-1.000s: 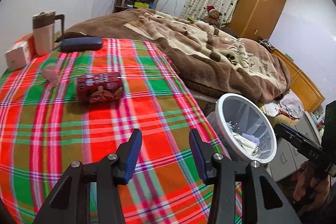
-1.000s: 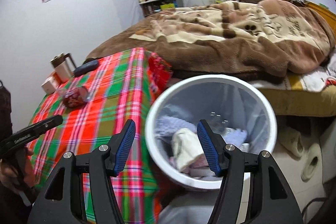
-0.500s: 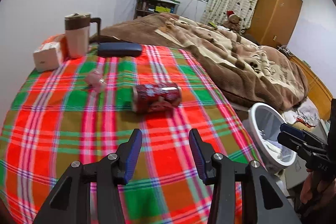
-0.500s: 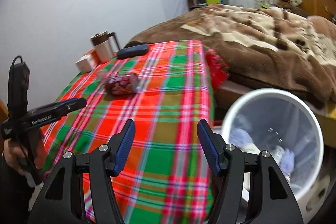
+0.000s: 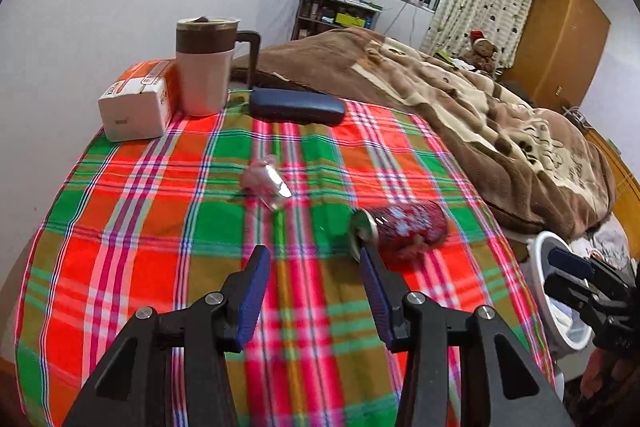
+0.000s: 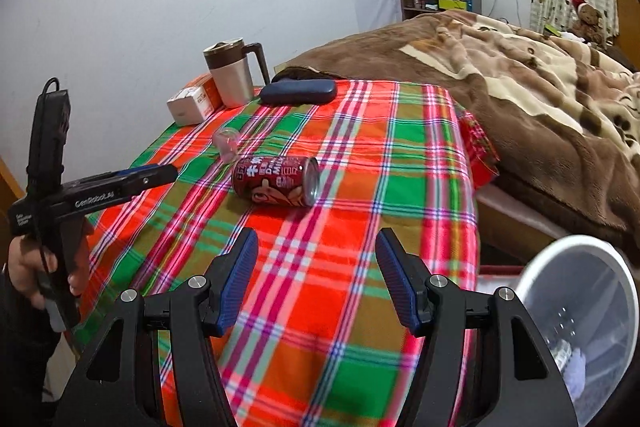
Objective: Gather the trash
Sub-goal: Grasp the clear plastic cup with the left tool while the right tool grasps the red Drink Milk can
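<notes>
A red drink can (image 5: pixel 404 231) lies on its side on the plaid tablecloth (image 5: pixel 152 227), just beyond my left gripper's right finger. It also shows in the right wrist view (image 6: pixel 276 179). A small clear plastic cup (image 5: pixel 267 182) lies on its side farther back, also in the right wrist view (image 6: pixel 227 142). A white trash bin (image 6: pixel 588 327) with scraps inside stands beside the table, low right. My left gripper (image 5: pixel 314 289) is open and empty above the cloth. My right gripper (image 6: pixel 316 275) is open and empty, short of the can.
At the table's far edge stand a lidded mug (image 5: pixel 206 65), a tissue box (image 5: pixel 138 99) and a dark glasses case (image 5: pixel 296 105). A bed with a brown blanket (image 5: pixel 460 107) lies to the right. The left gripper shows at the left in the right wrist view (image 6: pixel 100 187).
Both grippers have swung left, from the bin toward the table. The can and cup now sit closer in front of them. Both stay open and empty.
</notes>
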Action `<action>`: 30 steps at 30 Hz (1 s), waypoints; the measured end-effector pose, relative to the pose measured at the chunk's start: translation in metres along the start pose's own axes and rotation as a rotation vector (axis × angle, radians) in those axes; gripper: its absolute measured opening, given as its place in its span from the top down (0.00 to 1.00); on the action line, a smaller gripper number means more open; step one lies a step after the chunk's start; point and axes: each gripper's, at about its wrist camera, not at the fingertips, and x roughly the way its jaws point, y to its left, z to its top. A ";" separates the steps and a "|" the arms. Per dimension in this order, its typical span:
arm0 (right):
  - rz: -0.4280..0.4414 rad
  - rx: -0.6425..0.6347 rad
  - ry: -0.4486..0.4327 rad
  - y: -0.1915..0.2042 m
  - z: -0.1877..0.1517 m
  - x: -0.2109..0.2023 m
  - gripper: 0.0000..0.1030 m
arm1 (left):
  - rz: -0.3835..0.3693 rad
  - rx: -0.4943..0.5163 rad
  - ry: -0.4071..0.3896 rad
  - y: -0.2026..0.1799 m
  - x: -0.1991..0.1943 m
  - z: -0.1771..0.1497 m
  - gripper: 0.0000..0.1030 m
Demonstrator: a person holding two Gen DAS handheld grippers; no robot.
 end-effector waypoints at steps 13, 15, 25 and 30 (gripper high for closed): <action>0.009 -0.010 0.021 0.002 0.032 0.046 0.39 | 0.066 -0.116 0.049 0.030 0.089 0.040 0.55; 0.008 0.000 0.025 0.000 0.036 0.054 0.40 | 0.083 -0.120 0.054 0.033 0.100 0.043 0.55; 0.082 0.031 0.101 0.002 0.037 0.084 0.68 | 0.092 -0.109 0.084 0.042 0.115 0.040 0.73; 0.123 0.026 0.129 0.013 0.030 0.085 0.75 | 0.101 -0.114 0.083 0.053 0.092 0.029 0.73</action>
